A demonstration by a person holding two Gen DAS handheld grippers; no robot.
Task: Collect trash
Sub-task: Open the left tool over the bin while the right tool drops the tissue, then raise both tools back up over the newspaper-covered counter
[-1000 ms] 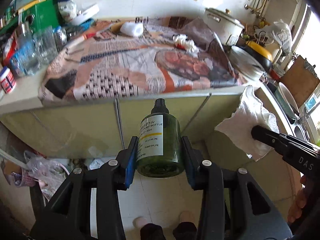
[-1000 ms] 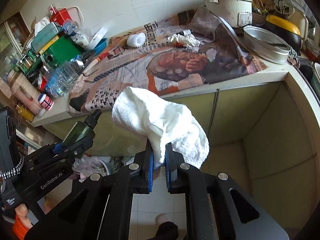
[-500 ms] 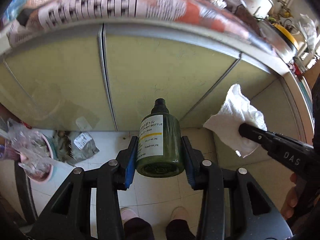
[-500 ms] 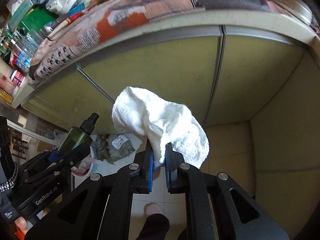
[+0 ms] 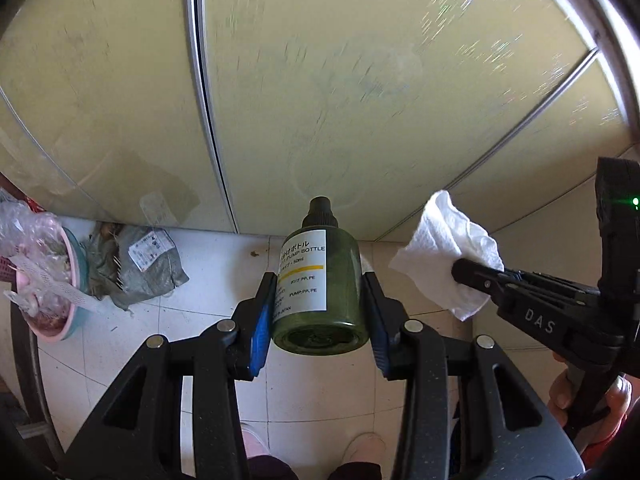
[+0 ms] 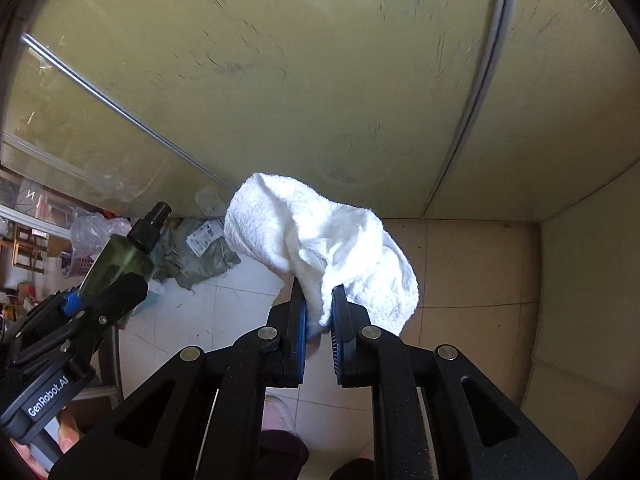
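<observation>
Low before the cabinet doors (image 5: 360, 100), the left gripper (image 5: 318, 308) clamps a green pump bottle (image 5: 320, 292) and the right gripper (image 6: 319, 316) pinches a white paper towel (image 6: 320, 240); the thin towel may slip out before reaching the trash basin (image 5: 60, 288) on the floor.

Landmark: green pump bottle (image 5: 320, 292), black cap pointing at the cabinet doors (image 5: 340, 92).
Left gripper (image 5: 320, 312): blue-padded fingers pressed against both sides of the bottle, holding it over the tiled floor (image 5: 208, 280).
Right gripper (image 5: 472, 276): to the bottle's right, tip clamped on a crumpled white cloth (image 5: 448, 256).
Left of the bottle: grey plastic bag (image 5: 140, 264) on the floor by the cabinet base; beyond it a pink bin (image 5: 60, 320) stuffed with clear plastic.
</observation>
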